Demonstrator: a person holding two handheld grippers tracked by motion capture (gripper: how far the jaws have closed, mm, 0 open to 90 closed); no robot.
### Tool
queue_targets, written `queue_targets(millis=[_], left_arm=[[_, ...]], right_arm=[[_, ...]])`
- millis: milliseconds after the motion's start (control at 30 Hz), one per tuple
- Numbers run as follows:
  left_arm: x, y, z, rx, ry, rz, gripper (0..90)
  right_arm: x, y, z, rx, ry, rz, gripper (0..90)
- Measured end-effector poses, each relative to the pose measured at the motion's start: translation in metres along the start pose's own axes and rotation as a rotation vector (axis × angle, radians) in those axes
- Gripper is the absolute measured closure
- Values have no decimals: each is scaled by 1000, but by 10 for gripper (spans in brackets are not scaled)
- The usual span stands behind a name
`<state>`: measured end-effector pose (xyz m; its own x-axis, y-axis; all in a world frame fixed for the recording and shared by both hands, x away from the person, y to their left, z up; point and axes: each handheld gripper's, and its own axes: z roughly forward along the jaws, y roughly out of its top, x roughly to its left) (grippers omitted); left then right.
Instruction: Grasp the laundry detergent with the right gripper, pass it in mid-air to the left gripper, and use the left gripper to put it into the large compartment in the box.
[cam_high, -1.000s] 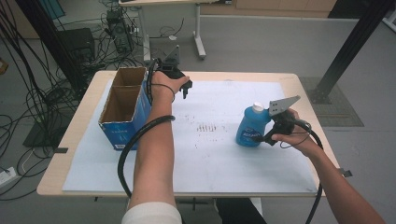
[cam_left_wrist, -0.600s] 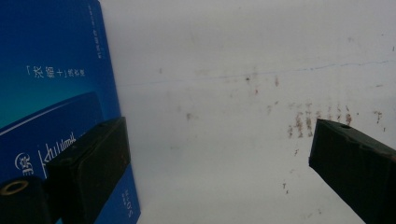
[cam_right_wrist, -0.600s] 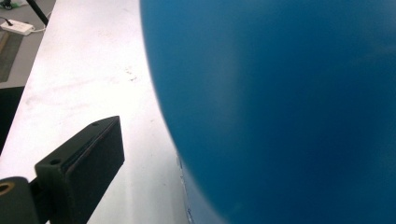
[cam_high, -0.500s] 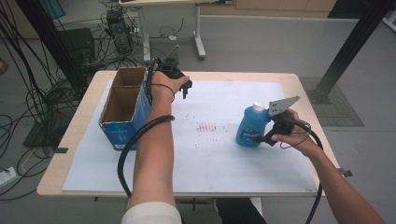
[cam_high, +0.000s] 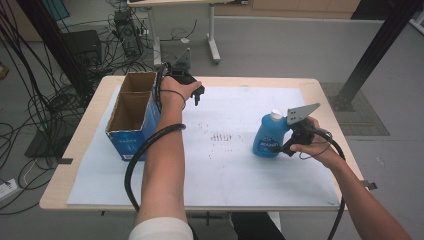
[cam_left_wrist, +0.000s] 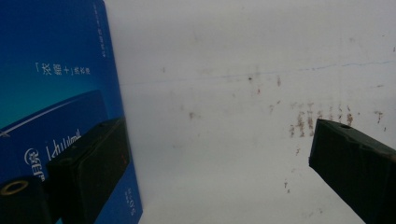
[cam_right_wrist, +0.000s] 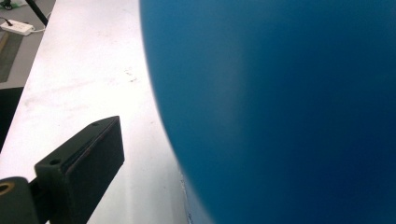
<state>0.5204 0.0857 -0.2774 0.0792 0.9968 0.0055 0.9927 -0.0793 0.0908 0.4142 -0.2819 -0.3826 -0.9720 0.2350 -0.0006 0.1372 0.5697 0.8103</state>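
Frame centre: bare bench between cardboard box and blue bottle, open passage
Left of frame: box wall just beside left claw
Right of frame: bottle crowds right claw

High view overhead, facing forward-down; gripper views close, sharing white table.

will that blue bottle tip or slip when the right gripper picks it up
The blue bottle stands upright and taller than wide, so a high push might tip it. Its smooth, curved plastic looks slippery. The right gripper sits low at its side, probably steadying it.
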Motion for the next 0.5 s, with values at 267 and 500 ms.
queue_targets(millis=[267,500], left_arm=[[0,0,1,4,8,3,58],[-2,0,1,3,8,3,58]], right_arm=[[0,0,0,-4,1,1,25],[0,0,0,-5,2,-2,25]])
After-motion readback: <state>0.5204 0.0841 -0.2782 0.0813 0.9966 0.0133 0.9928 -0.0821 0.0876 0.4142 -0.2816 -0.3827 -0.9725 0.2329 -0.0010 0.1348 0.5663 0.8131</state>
